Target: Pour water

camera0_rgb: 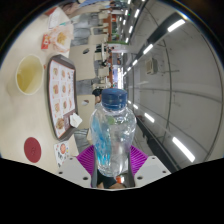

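The water bottle [113, 135], clear plastic with a blue cap still screwed on, stands upright between the gripper [112, 166] fingers, whose purple pads [94, 160] press against its lower body from both sides, so the claw is closed on it and carrying it. The whole scene behind is turned sideways, which suggests the gripper is rolled over and the bottle is tipped well away from vertical, though the water level inside is hard to read. To the left of the bottle lies a table surface [25, 110] holding a yellowish cup [29, 74], a printed menu card [63, 88], a red coaster [34, 150] near the fingers and a plate of food [55, 40] farther off. Rows of ceiling lights [150, 50] run away to the right and far. If the cup is the target, the step in hand is bringing the bottle's mouth over it, and the cup sits well apart from the bottle for now. Judging by the cap, nothing can flow until it comes off, so that needs settling first. After that, a slow roll with steady squeeze on the thin plastic would keep the stream aimed inside the rim.
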Demonstrator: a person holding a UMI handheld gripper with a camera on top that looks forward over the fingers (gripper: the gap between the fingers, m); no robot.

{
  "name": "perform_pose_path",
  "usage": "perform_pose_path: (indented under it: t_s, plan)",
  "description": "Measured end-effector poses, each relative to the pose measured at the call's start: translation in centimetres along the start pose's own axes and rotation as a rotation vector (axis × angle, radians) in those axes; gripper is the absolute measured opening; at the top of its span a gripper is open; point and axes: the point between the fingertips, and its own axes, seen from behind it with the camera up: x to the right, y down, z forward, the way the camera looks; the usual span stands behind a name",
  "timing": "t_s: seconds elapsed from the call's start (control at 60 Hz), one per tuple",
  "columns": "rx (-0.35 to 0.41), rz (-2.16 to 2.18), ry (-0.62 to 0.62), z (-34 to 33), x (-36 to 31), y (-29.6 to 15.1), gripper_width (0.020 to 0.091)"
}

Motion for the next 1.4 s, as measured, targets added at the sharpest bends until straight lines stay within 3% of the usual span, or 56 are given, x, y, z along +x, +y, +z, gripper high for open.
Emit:
perform_pose_path:
  t_s: [0.217,0.467,0.617,0.9,1.183,1.4]
  plan:
    - [0.122,-0.454,0.022,0.1,-5.1,-8.2,0.0423]
    - [0.134,-0.561,-0.042,0.1,-8.5,-8.8,0.0422]
    - [0.076,-0.293,-0.080,0.1,-5.9,-7.5,0.0423]
    - [-0.018,0.797,-0.295,-0.8,-1.9,-3.1,0.0422]
    - [-0.145,1.283,-0.526,-0.2,-11.9,0.5,0.0424]
    - [-0.215,1.349,-0.594,-0.3,-18.8,1.6,0.0425]
